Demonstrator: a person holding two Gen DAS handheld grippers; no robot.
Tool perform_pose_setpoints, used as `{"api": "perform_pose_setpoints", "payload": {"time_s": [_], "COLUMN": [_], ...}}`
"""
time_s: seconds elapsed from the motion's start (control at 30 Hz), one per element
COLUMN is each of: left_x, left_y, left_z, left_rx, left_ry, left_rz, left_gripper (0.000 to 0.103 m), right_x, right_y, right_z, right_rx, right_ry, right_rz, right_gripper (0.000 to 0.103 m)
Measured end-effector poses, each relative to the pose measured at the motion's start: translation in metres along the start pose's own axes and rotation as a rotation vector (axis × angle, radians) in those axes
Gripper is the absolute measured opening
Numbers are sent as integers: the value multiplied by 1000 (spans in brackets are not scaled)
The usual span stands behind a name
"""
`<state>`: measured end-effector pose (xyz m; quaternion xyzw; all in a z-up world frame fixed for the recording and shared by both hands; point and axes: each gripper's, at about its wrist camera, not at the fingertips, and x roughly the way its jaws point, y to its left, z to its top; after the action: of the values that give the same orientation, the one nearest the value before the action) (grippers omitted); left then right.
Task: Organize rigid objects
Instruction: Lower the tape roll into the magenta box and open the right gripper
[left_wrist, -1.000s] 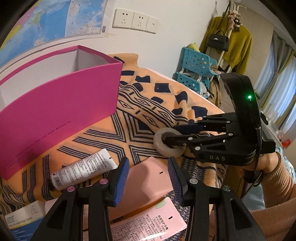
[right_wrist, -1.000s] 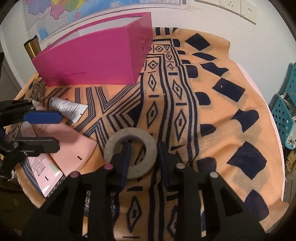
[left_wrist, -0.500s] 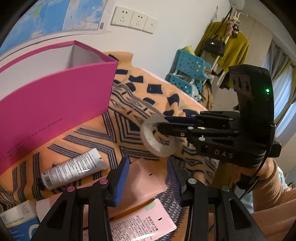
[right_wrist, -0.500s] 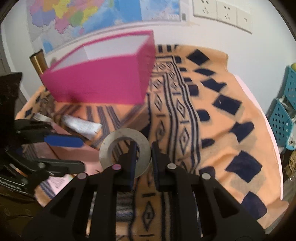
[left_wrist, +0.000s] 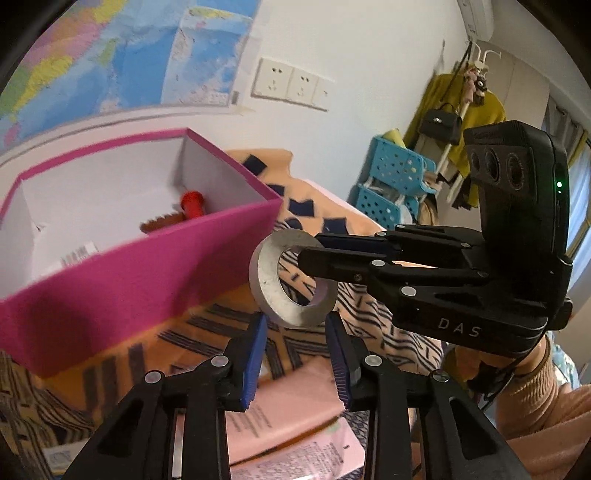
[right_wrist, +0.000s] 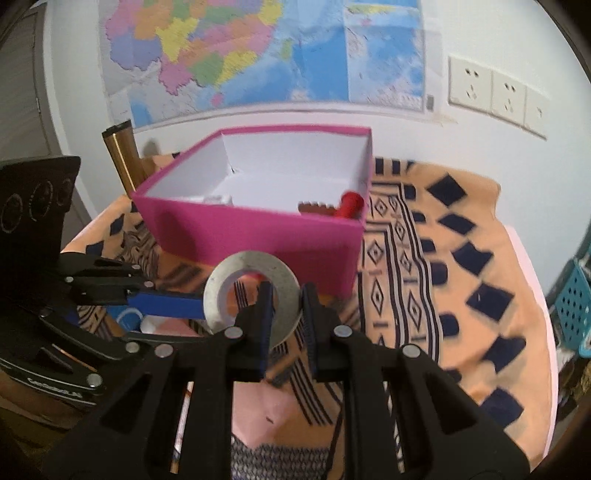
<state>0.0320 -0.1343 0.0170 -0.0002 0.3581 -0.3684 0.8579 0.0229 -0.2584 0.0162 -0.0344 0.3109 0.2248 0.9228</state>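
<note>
A flat grey ring (left_wrist: 266, 284) (right_wrist: 251, 260) hangs in the air just in front of the pink box (left_wrist: 129, 291) (right_wrist: 258, 236). My right gripper (right_wrist: 287, 295) (left_wrist: 310, 249) is shut on its band, one finger through the hole. My left gripper (left_wrist: 296, 321) (right_wrist: 204, 319) has its blue pads against the ring's lower edge, one on each side, and grips it there. In the open box lie a red-handled item (left_wrist: 192, 205) (right_wrist: 351, 205) and a brown toothed piece (left_wrist: 162, 223).
An orange patterned cloth (right_wrist: 461, 229) covers the table. Pink flat packets (left_wrist: 280, 406) lie under the grippers. A gold flask (right_wrist: 122, 155) stands left of the box. Blue baskets (left_wrist: 391, 173) stand beyond the table's right edge. A sleeve (left_wrist: 535, 413) shows behind the right gripper.
The right gripper shut on the ring and lifted it off the cloth towards the box. The left gripper rose with it, narrowed its jaws and now meets the ring's edge.
</note>
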Motion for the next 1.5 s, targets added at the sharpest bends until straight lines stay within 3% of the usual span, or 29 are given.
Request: {"api": "perform_pose_setpoints", "payload": {"time_s": [0.3, 0.63, 1.5], "left_x": [-12, -1, 39], "left_y": [14, 45, 77], "left_z": [33, 69, 85], "left_rx": [15, -17, -60], "left_ry": [-61, -47, 53], "left_rz": [39, 48, 108], "left_gripper": [33, 33, 33], "right_x": [5, 32, 94], "right_y": [-4, -18, -34], "right_z": [42, 77, 83], "right_rx": [-24, -31, -1], "right_ry": [-50, -39, 112], "right_rz": [22, -5, -35], "right_gripper": [18, 18, 18]}}
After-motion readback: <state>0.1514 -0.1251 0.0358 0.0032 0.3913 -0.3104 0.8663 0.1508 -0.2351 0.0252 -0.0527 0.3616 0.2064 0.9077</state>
